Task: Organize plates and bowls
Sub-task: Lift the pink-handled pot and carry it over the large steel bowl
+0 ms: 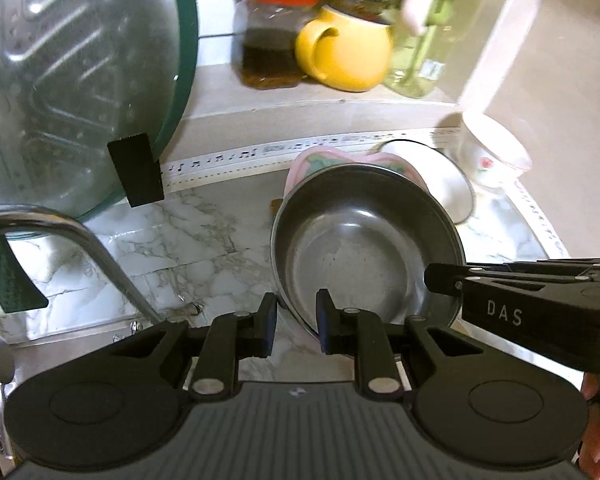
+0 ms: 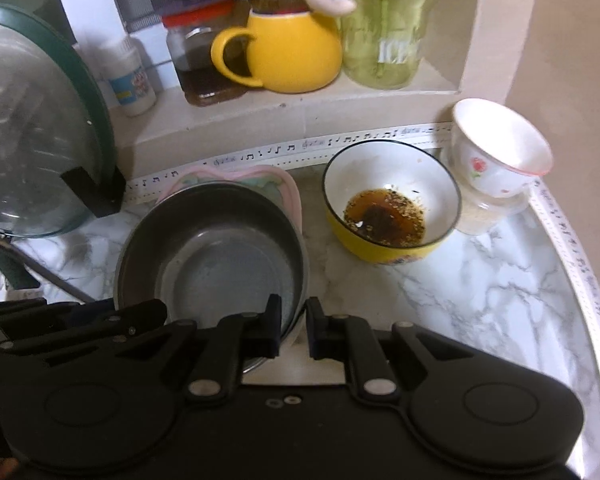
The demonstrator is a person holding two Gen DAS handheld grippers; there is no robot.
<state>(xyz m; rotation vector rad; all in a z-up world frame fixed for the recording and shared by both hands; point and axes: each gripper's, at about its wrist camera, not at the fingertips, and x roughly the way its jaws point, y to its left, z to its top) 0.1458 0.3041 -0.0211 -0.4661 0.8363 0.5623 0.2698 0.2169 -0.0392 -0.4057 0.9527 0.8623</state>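
Left wrist view
- Left gripper [image 1: 297,326]: clamped on the near left rim of the grey bowl [image 1: 366,246]; the rim is seen between the two pads.
- Grey bowl: seen just above the marble counter [image 1: 172,248], nested on a pink plate [image 1: 308,160] whose edge shows behind and under it.
- Right gripper [image 1: 436,278]: seen entering from the right, its tip laid over the bowl's right rim; its jaws cannot be made out from here.
- Glass lid [image 1: 76,80]: stood on edge at the left, green-rimmed, with a black handle.
- Tap [image 1: 80,236]: curved metal spout at the lower left.
- Ledge items: a jar [image 1: 272,40], a yellow mug [image 1: 348,52] and a green bottle [image 1: 428,48] are lined up behind.
- Hand [image 1: 598,432]: fingers partly shown at the lower right edge.

Right wrist view
- Right gripper [image 2: 294,330]: closed on the grey bowl's [image 2: 216,248] near right rim, which is pinched between the pads.
- Left gripper [image 2: 80,320]: seen at the lower left against the bowl's left side.
- Pink plate [image 2: 284,184]: directly under the grey bowl, showing behind it.
- Yellow bowl [image 2: 392,200]: set on the counter [image 2: 480,280] just right of the grey bowl, brown sauce in its white inside.
- Floral cup [image 2: 500,148]: tilted, resting on a clear container near the counter's right corner.
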